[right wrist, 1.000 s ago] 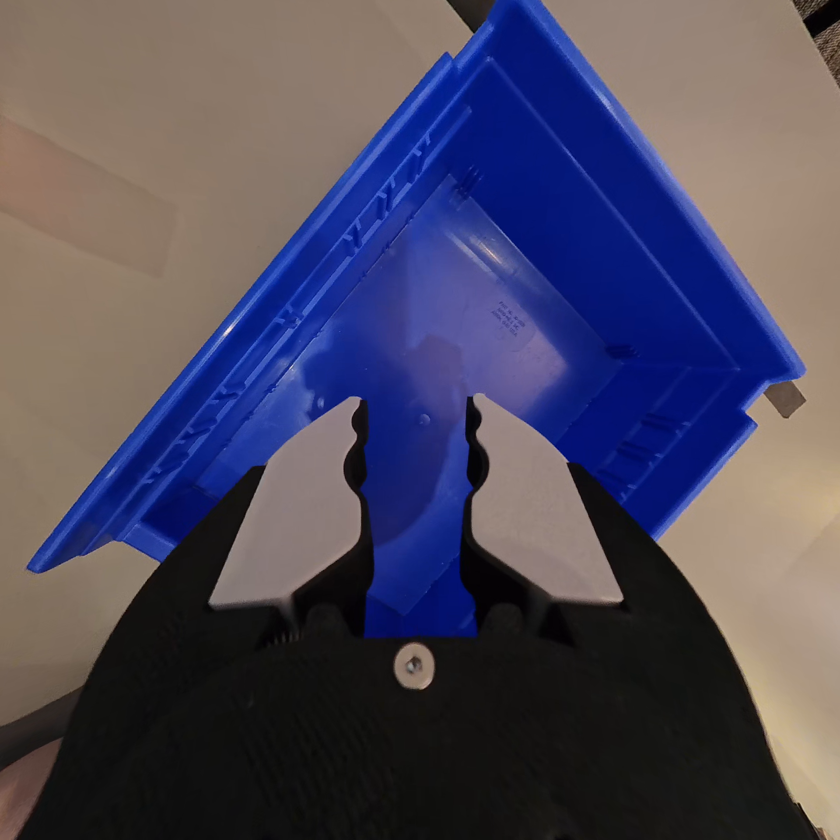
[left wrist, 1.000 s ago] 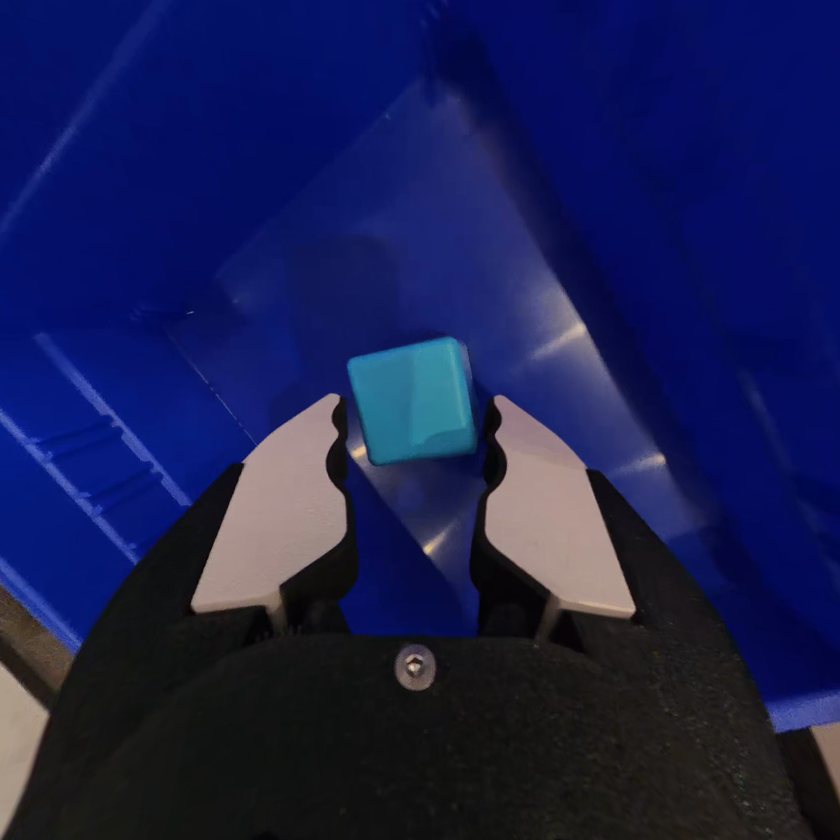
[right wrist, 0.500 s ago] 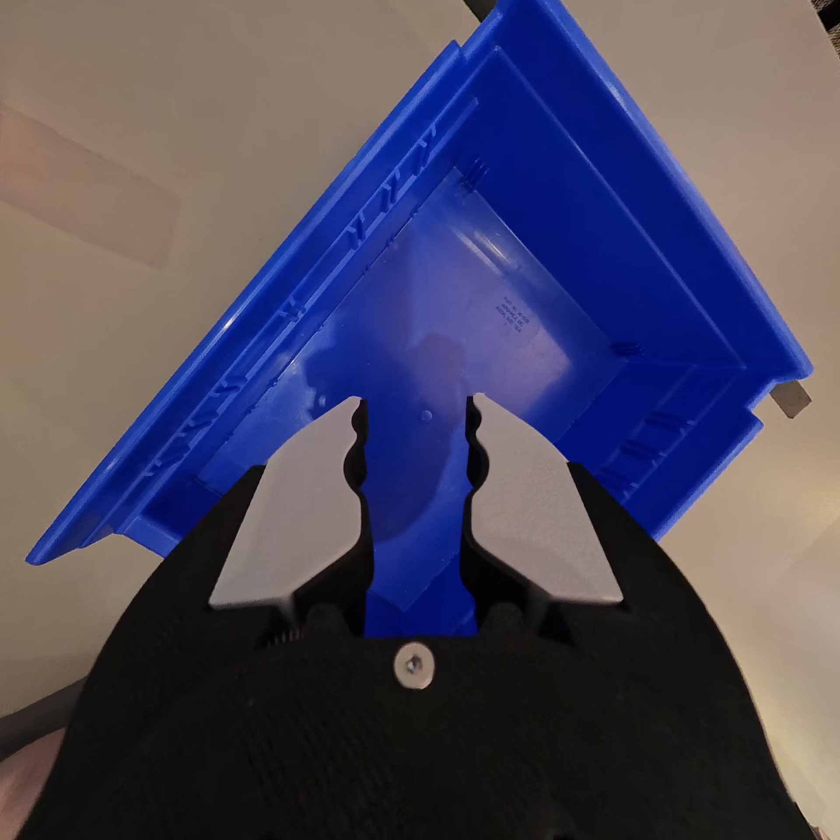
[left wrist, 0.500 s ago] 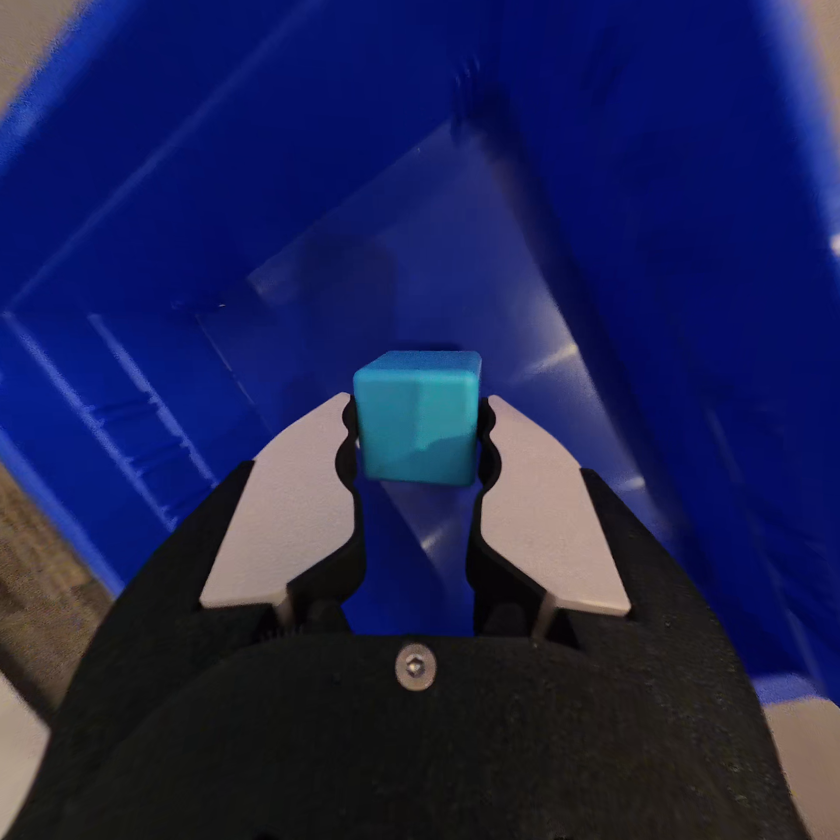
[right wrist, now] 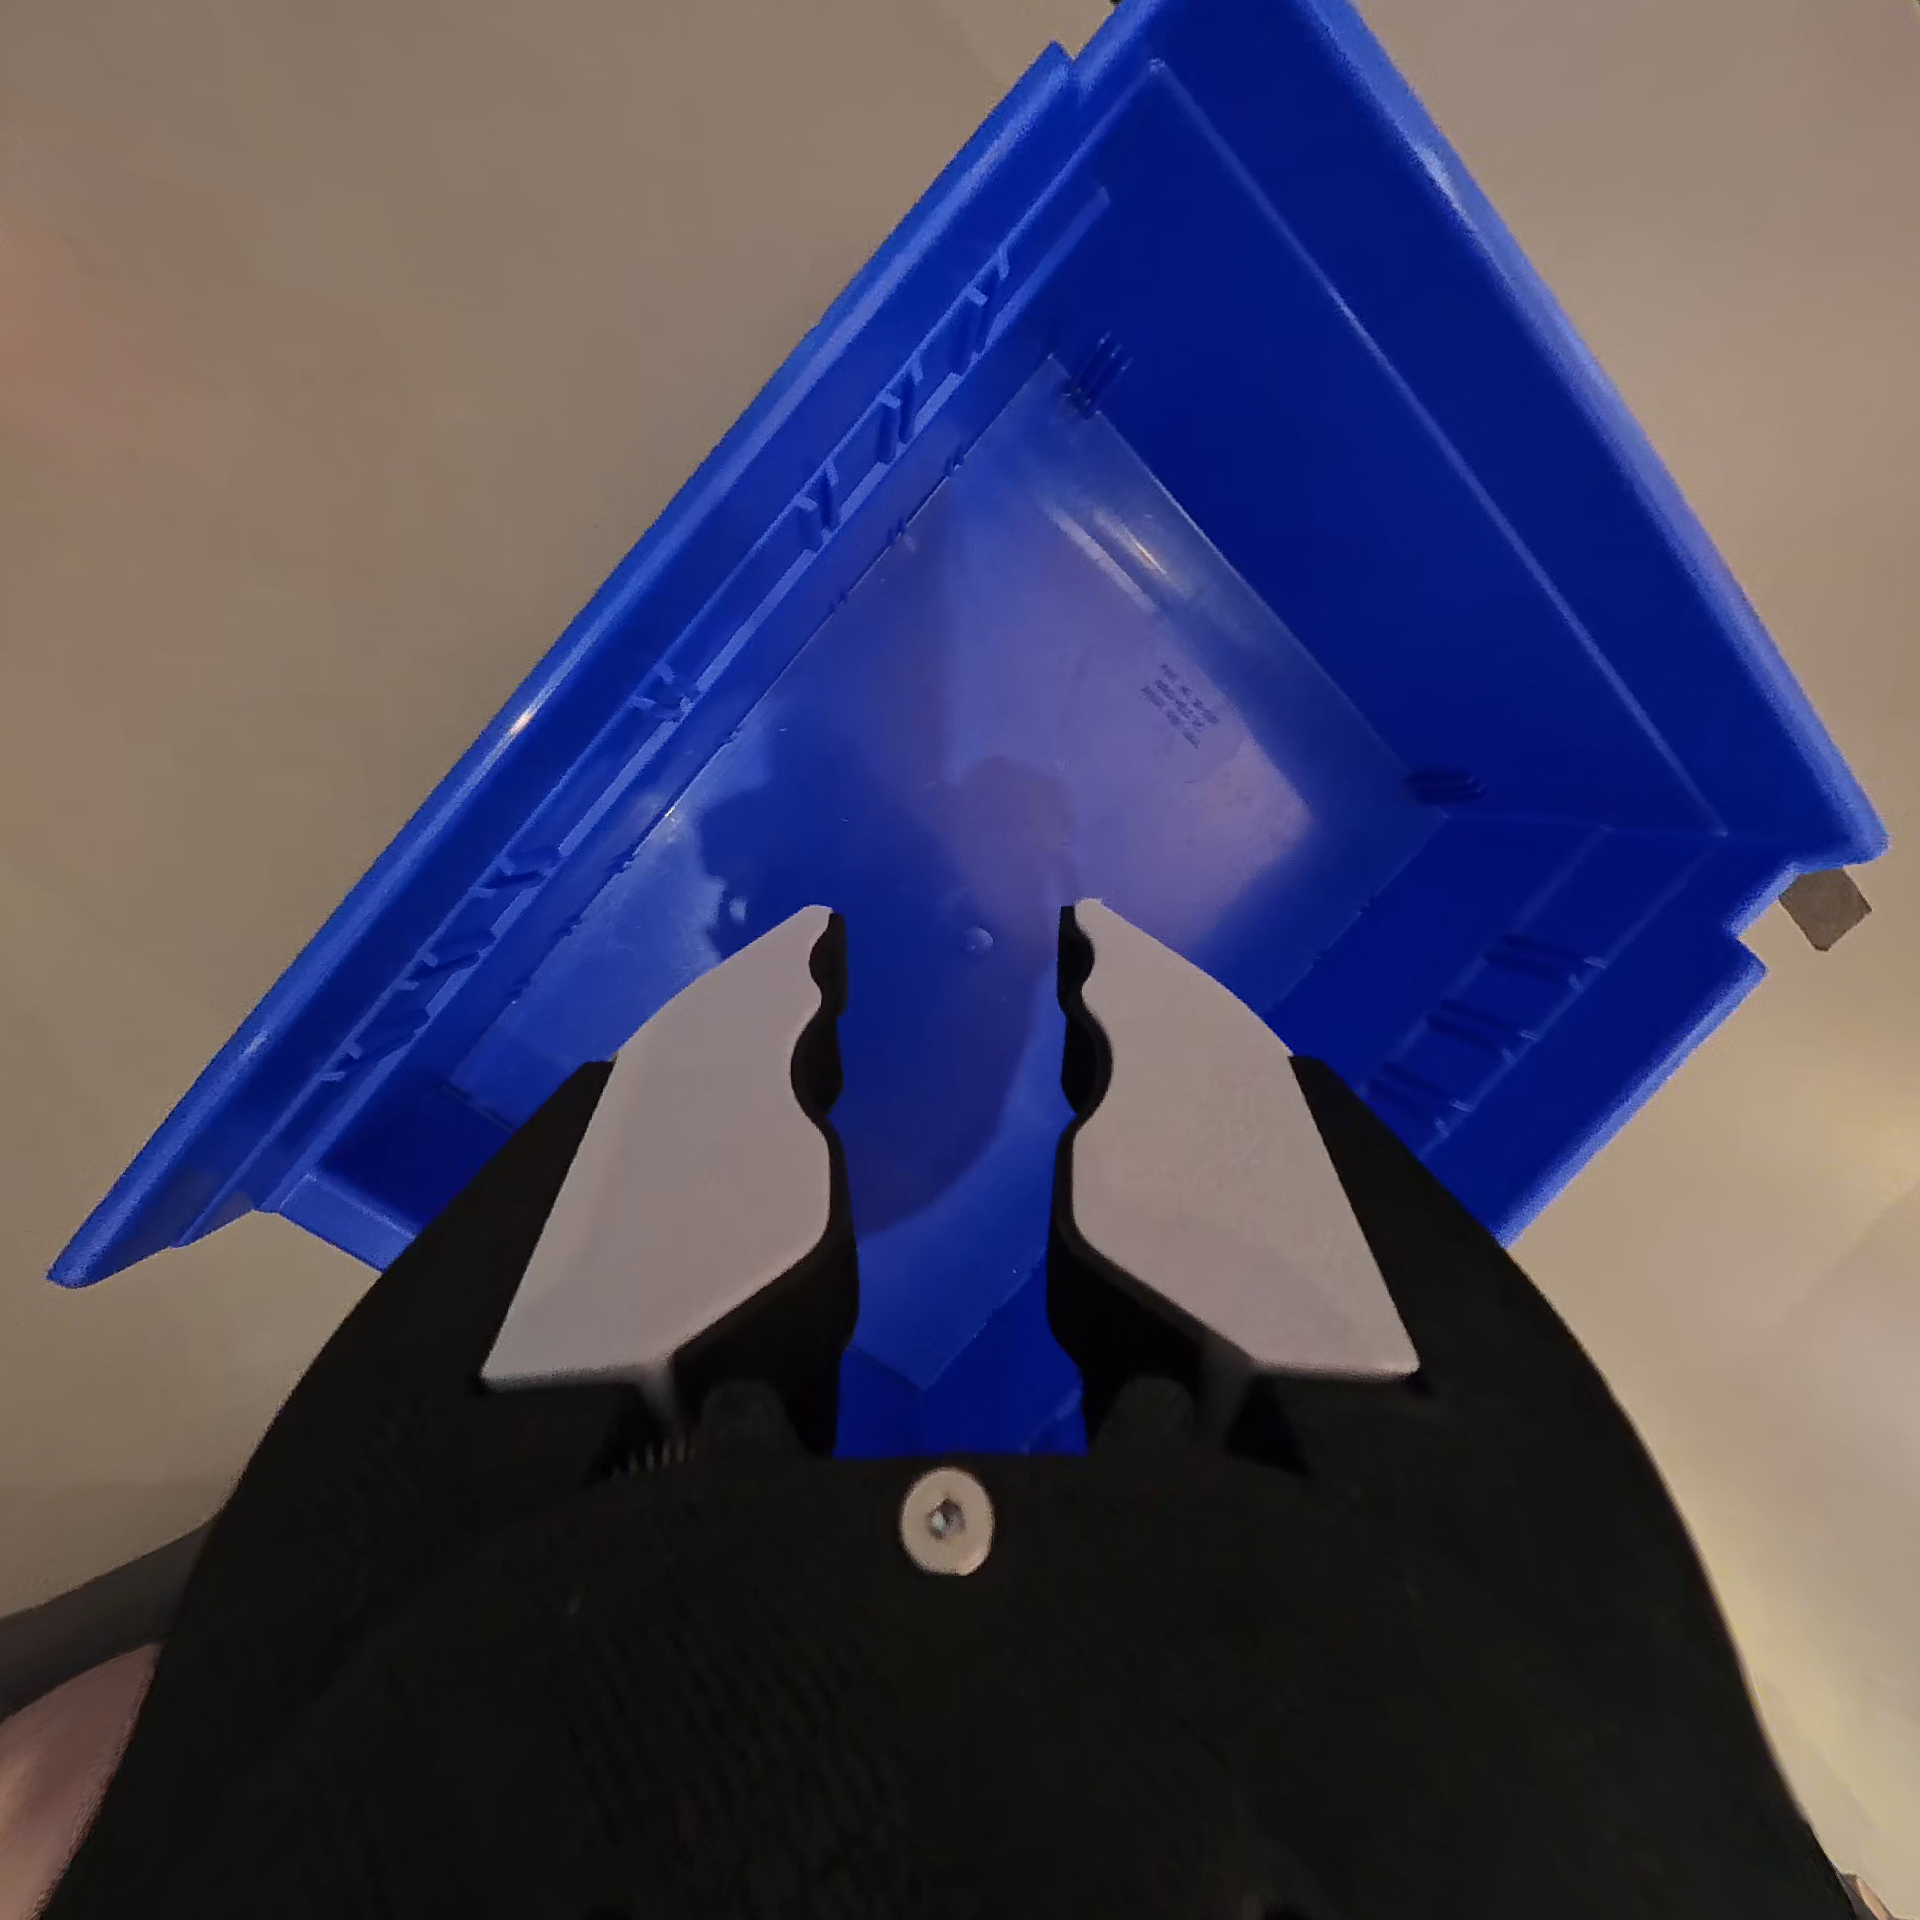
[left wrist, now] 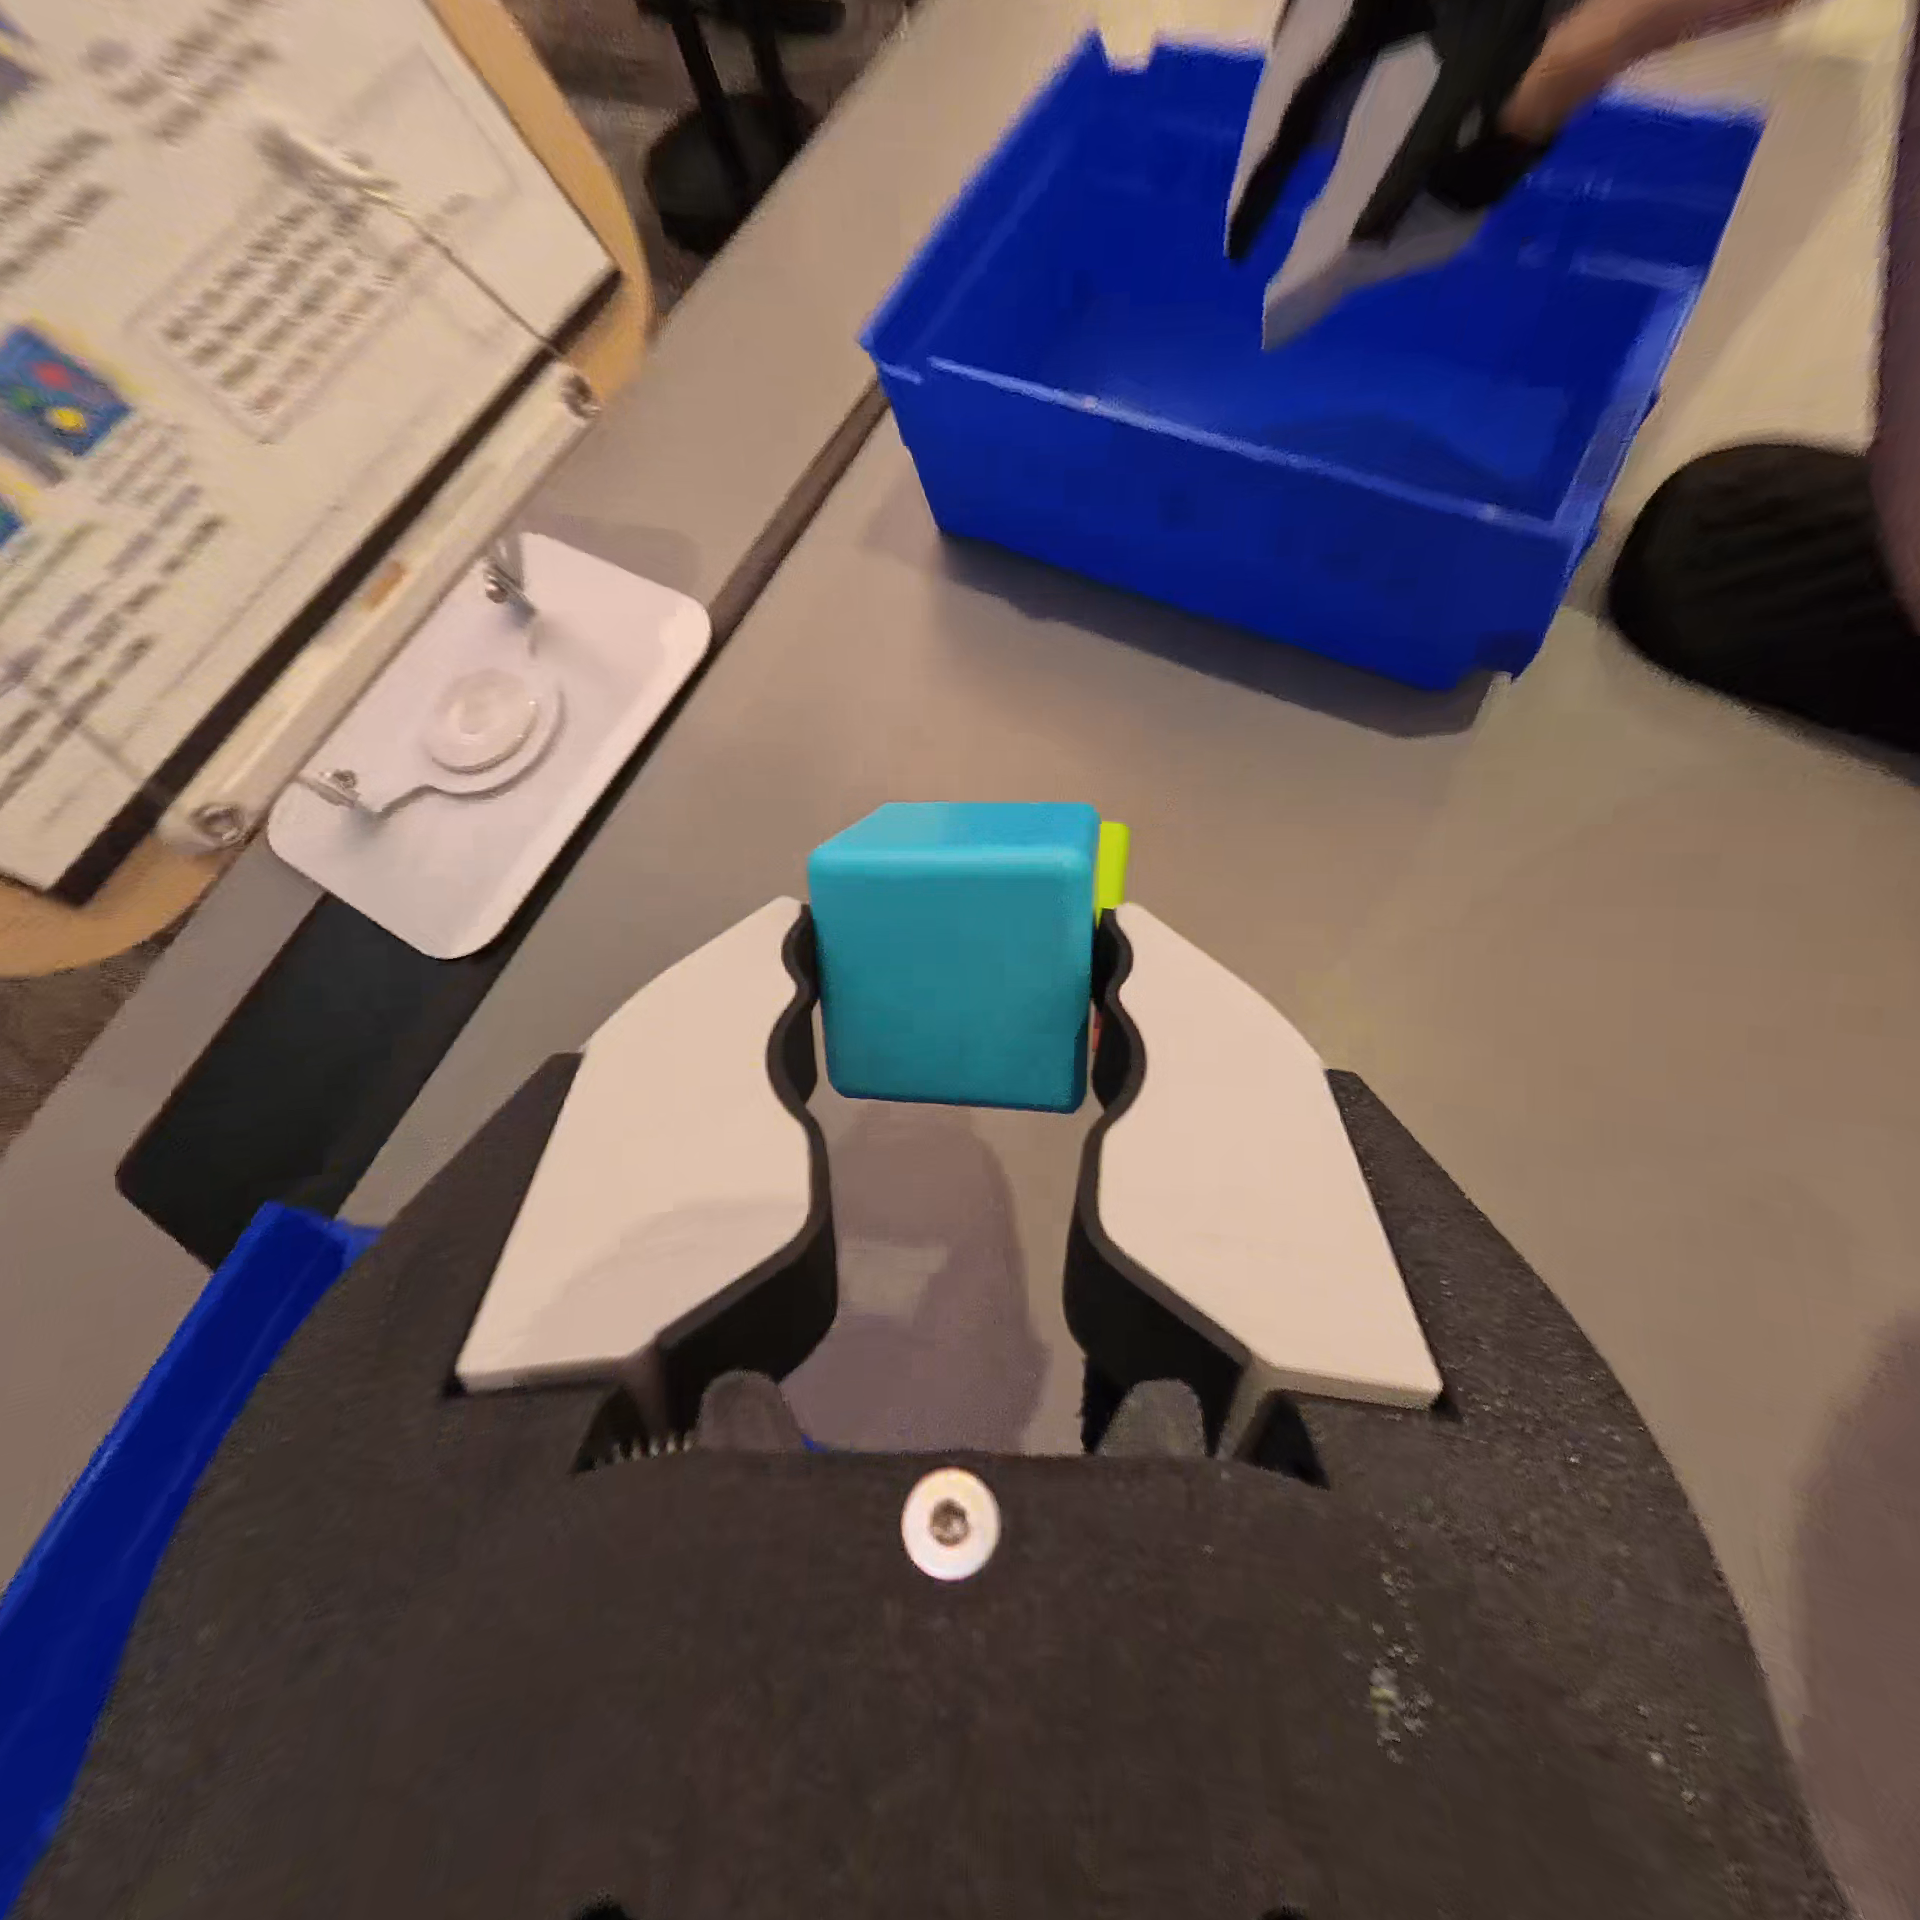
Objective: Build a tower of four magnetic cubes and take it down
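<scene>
Left wrist view: left gripper (left wrist: 951, 997) at frame centre, its two grey-faced fingers closed against the side faces of a teal plastic cube (left wrist: 951, 956), which sits between the fingertips above the grey tabletop (left wrist: 1351, 883). A sliver of a yellow-green cube (left wrist: 1114, 862) shows just behind the teal cube's right edge; whether they touch cannot be told. Open table lies to the right of and beyond the cubes. A blue plastic bin (left wrist: 1195, 468) stands in the upper right, well apart, with the right gripper (left wrist: 1288, 270) held over it, blurred. A second blue rim (left wrist: 156, 1455) enters at lower left. A white flat plate with a round boss (left wrist: 488, 748) lies at left, near the table's dark edge; a printed sheet in a wood-edged holder (left wrist: 260, 364) fills the upper left.

Right wrist view: the right gripper (right wrist: 945, 935), fingers parted by a moderate gap with nothing between them, points down into the blue bin (right wrist: 1351, 416). No cube shows on the visible bin floor. The bin sits cornerwise in frame, with bare tabletop (right wrist: 416, 312) on both sides of its rims.
</scene>
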The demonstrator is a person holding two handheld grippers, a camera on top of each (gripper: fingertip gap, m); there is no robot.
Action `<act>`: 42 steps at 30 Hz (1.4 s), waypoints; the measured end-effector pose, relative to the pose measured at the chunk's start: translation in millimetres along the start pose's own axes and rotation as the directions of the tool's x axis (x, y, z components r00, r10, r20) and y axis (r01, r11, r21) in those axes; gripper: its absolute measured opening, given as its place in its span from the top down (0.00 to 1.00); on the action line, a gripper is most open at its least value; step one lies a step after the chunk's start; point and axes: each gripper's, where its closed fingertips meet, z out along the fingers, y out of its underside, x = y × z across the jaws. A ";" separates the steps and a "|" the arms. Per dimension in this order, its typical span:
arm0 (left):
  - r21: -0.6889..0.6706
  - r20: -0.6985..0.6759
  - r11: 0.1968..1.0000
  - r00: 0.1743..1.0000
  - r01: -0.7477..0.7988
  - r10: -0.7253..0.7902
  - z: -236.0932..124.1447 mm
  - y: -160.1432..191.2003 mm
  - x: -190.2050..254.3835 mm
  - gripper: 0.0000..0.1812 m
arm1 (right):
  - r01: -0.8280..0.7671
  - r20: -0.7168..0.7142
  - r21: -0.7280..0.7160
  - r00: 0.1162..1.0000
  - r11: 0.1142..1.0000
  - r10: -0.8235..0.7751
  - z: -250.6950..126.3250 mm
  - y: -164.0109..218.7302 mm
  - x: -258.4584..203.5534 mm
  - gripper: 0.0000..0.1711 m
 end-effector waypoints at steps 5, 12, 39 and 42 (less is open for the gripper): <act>-0.116 0.016 0.989 0.995 -0.096 0.099 40.7 10.8 13.6 0.72 | 0.017 0.006 0.002 1.000 1.000 -0.017 1.1 -4.1 -4.6 0.76; -0.164 0.009 0.980 0.993 -0.117 0.120 52.2 16.6 15.2 0.72 | 0.020 0.007 0.007 1.000 1.000 -0.020 0.0 -6.0 -5.2 0.76; 0.315 -0.063 0.935 0.987 0.160 -0.147 45.5 -6.4 15.4 0.52 | 0.008 -0.007 0.098 1.000 0.995 -0.007 -20.7 -7.1 1.7 0.76; 0.302 -0.034 0.930 0.977 0.209 -0.209 52.5 5.0 11.1 0.47 | -0.003 -0.011 0.120 1.000 0.993 0.004 -25.5 -6.7 5.4 0.76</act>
